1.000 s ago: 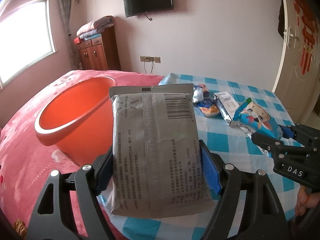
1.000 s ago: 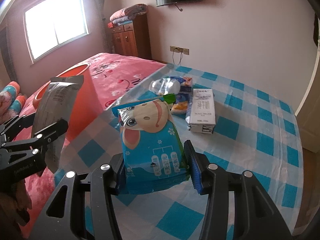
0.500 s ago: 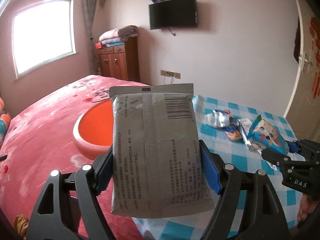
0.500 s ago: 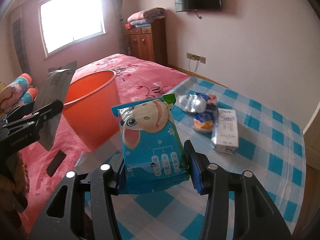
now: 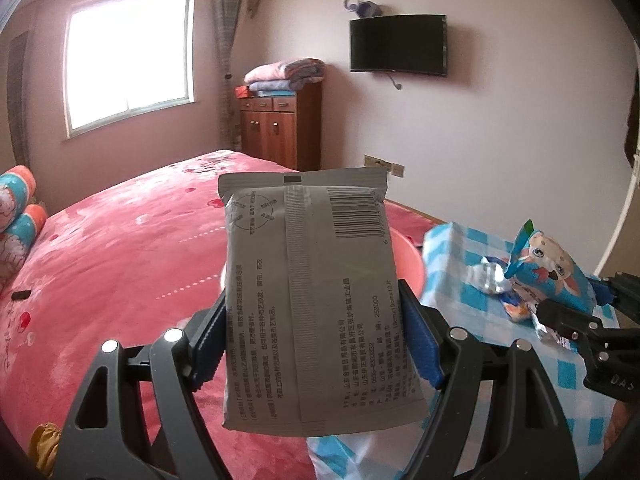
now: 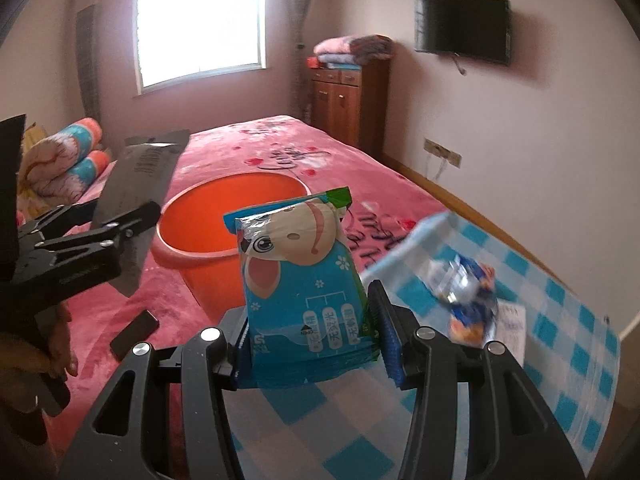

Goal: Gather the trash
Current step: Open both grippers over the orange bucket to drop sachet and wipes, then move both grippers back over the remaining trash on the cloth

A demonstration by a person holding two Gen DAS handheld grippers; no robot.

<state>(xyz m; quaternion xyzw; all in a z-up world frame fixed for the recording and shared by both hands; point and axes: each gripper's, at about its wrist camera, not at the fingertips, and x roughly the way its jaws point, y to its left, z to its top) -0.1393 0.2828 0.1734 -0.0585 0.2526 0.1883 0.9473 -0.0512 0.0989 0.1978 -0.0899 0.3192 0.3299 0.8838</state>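
My left gripper (image 5: 316,328) is shut on a grey packet (image 5: 308,280) with a barcode and holds it upright above the pink bed. Behind the packet only a bit of the orange bucket's rim (image 5: 408,256) shows. My right gripper (image 6: 310,332) is shut on a blue packet (image 6: 300,272) with a cartoon animal on it. The orange bucket (image 6: 232,216) stands open on the bed just beyond that packet. In the right wrist view the left gripper (image 6: 126,216) hangs left of the bucket with the grey packet (image 6: 140,184).
A blue checked cloth (image 6: 560,320) on the right carries a foil wrapper (image 6: 452,280), a blue snack bag (image 6: 472,312) and a white carton (image 6: 508,328). A black phone (image 6: 134,334) lies on the bed near a hand (image 6: 56,344). Rolled pillows (image 6: 72,152) lie at the far left.
Both grippers have risen and swung left from the checked cloth toward the bed, each still holding its packet. The bucket has slid behind the grey packet in the left view.
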